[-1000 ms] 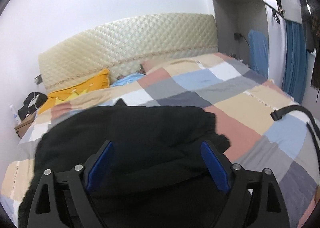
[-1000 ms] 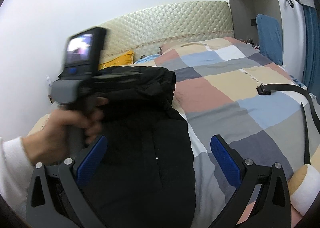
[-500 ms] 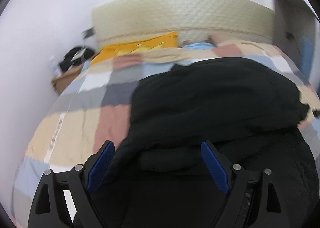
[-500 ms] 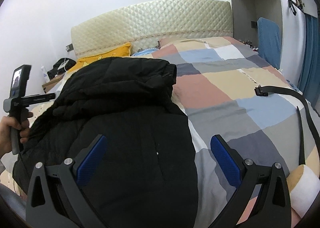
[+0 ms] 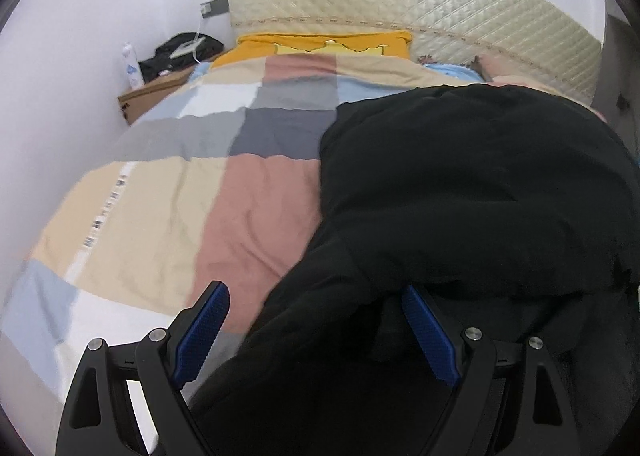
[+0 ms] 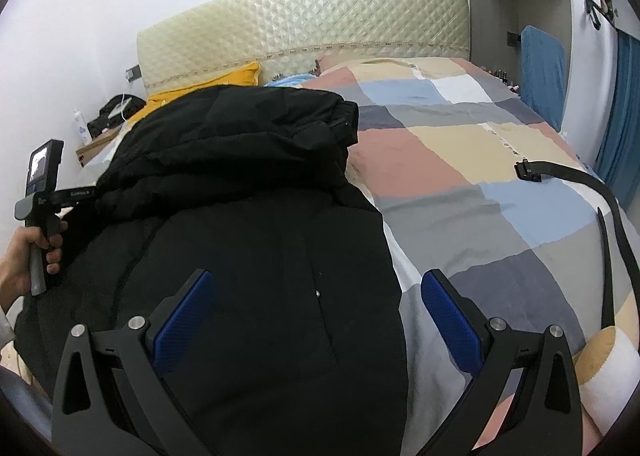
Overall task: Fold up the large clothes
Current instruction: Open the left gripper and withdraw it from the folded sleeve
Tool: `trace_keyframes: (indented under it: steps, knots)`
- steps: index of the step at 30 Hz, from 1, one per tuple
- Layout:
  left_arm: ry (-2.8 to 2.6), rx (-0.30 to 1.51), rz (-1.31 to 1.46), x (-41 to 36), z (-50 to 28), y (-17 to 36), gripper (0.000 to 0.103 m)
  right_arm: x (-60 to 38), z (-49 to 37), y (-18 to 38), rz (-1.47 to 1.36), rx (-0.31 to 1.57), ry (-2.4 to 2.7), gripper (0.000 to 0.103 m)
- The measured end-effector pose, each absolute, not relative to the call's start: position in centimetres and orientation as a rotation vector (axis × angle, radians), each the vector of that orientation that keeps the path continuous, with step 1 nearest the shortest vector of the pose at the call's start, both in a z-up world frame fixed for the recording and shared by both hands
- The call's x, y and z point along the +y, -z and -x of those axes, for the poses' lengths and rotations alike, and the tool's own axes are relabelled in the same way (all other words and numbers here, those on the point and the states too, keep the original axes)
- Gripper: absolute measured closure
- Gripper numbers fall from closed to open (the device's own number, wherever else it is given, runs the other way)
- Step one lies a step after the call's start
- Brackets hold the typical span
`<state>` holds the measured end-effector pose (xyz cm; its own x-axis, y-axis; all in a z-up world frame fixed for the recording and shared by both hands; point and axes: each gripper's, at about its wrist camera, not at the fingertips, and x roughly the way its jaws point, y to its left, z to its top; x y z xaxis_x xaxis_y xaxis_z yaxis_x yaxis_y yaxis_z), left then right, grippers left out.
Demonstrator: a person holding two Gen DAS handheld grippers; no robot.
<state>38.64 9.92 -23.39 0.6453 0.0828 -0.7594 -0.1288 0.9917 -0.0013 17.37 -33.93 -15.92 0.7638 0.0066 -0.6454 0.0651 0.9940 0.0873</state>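
Observation:
A large black padded jacket (image 6: 256,215) lies on the checkered bedspread (image 6: 460,159), its upper part folded back onto the body. In the left wrist view the jacket (image 5: 460,195) fills the right side. My left gripper (image 5: 316,320) is open over the jacket's left edge, with fabric between the jaws but not pinched. It also shows in the right wrist view (image 6: 40,191), held in a hand at the jacket's left side. My right gripper (image 6: 316,296) is open and empty above the jacket's lower body.
A quilted cream headboard (image 6: 304,27) and a yellow pillow (image 5: 324,43) are at the far end. A bedside box with a bottle (image 5: 132,65) stands at the left. A black strap (image 6: 600,207) lies on the bedspread at the right. A blue curtain (image 6: 620,115) hangs at the far right.
My left gripper has swung from over the jacket's middle to its left edge, now facing the bed's left side. My right gripper has stayed in place. Both stay open.

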Motion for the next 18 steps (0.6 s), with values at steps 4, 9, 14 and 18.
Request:
trace_keyframes:
  steps: [4, 9, 14, 18]
  knots:
    - [-0.135, 0.884, 0.028, 9.5, -40.0, 24.4, 0.015, -33.2, -17.9, 16.5, -0.089, 0.726, 0.023, 0.0]
    - [-0.177, 0.9, 0.042, 10.4, -40.6, 24.9, 0.015, -32.5, -18.1, 16.8, -0.057, 0.739, 0.029, 0.0]
    - [-0.225, 0.876, 0.177, 13.4, -40.3, 24.5, 0.013, -32.3, -18.3, 16.9, -0.058, 0.745, 0.028, 0.0]
    - [-0.237, 0.849, 0.214, 14.4, -40.2, 23.8, 0.013, -32.2, -18.5, 17.1, -0.06, 0.75, 0.023, 0.0]
